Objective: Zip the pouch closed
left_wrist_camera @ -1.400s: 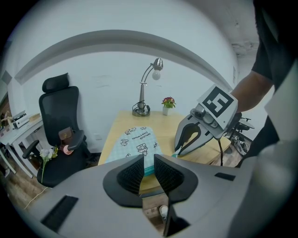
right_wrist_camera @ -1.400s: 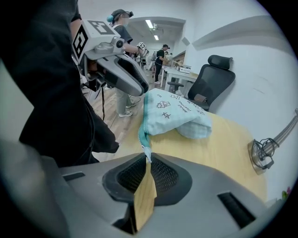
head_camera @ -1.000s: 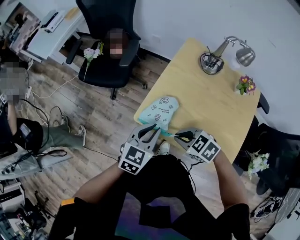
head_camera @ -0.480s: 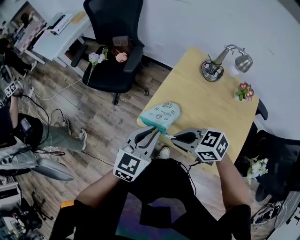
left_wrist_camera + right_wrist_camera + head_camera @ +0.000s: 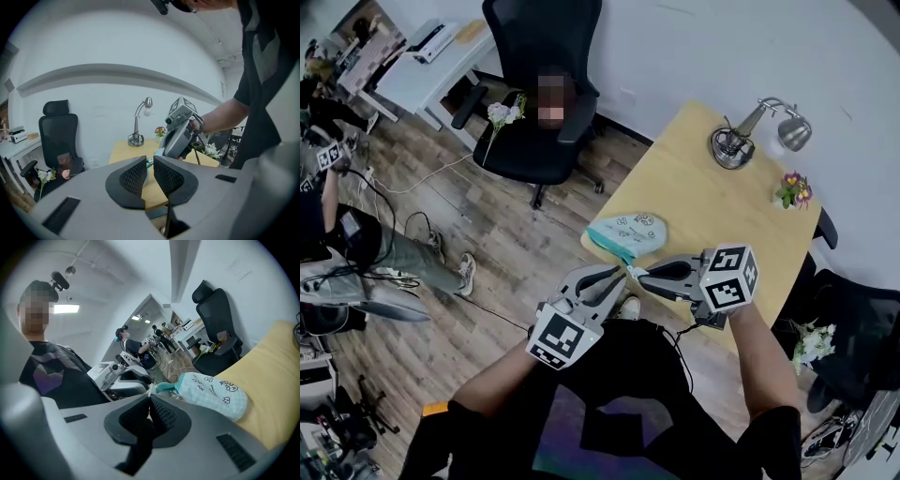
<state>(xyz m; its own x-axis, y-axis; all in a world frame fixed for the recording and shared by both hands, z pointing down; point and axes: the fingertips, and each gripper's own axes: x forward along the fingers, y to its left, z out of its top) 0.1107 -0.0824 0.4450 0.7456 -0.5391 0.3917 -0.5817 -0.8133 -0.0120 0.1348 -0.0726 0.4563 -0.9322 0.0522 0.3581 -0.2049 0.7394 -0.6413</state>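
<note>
- The right gripper [image 5: 149, 397] has its jaws pressed together on the white zip pull [image 5: 150, 391]. They have just been closing, and the pull is pinched at their tips.
- The left gripper [image 5: 150, 160] has its jaws nearly together, with a thin gap between the pads. The teal edge of the pouch [image 5: 634, 232] sits between their tips.
- In the head view the two sets of tips meet just beside each other at the pouch's near end, the left coming from below left and the right from the right.
- Both grippers point away from the body and slightly down. The right one's marker cube faces up.
- The right hand [image 5: 197, 125] wraps the right gripper's handle. Both forearms reach in from the bottom of the head view and angle inward toward each other.
- The pouch is pale with small printed figures and teal trim. Its teal zip end points at the grippers and hangs past the table's edge, and its rounded end points into the table.
- Its long axis runs from the grippers toward the table's middle, and its far part lies over the near corner of the table [image 5: 722, 220].
- A lamp [image 5: 736, 145] and flowers [image 5: 792, 187] stand at the table's far side, well apart from the pouch.
- A chair [image 5: 530, 150] stands on the floor past the table's left.
</note>
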